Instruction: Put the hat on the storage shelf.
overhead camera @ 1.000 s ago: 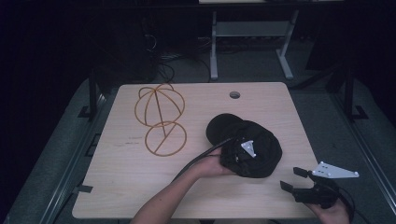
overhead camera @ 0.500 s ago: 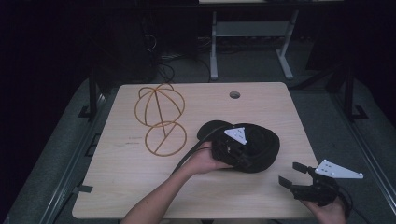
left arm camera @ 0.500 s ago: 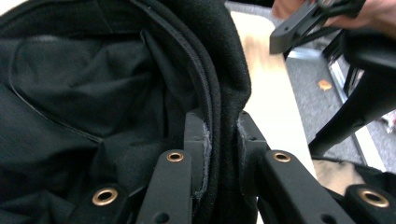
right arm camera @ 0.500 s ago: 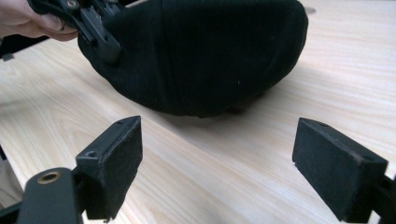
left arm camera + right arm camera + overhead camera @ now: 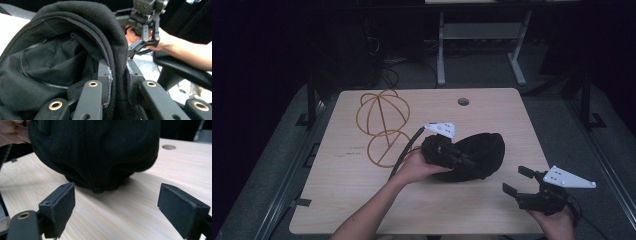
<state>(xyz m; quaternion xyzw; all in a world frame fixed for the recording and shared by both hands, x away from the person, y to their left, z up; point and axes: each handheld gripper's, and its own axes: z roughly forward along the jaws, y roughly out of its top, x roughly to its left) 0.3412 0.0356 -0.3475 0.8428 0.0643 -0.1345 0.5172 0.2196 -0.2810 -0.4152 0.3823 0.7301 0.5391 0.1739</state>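
Item one, nearest my seat: my right gripper [image 5: 518, 181], held low at the table's [image 5: 337, 200] near right corner, jaws spread wide with nothing between them; they have just been opening the last bit further. In the right gripper view its two padded fingertips [image 5: 62, 205] stand well apart over bare wood, and the cap [image 5: 100, 150] sits just ahead of them, centred between the pads but clear of both. Item two, a little farther in and to the left of that gripper: my left gripper [image 5: 464, 161], gripped in my left hand [image 5: 414, 167], jaws clamped tight on the cap [image 5: 479, 155]. In the left gripper view the black fabric edge [image 5: 117, 75] is pinched between the two jaws, a stitched seam running up beside the left one, and the cap's hollow inside opens to the left of the grip. Beyond the pinch I see the right gripper [image 5: 143, 42] facing back toward me, jaws apart. The cap hangs from the left gripper with its crown toward the right gripper; its underside appears to meet the wood in the right gripper view. Item three, farther off and left of the left gripper: a wire stand [image 5: 382, 125], orange, ball over ring, apart from the cap. Item four, farthest: a round hole [image 5: 463, 101] in the tabletop, beyond the cap.
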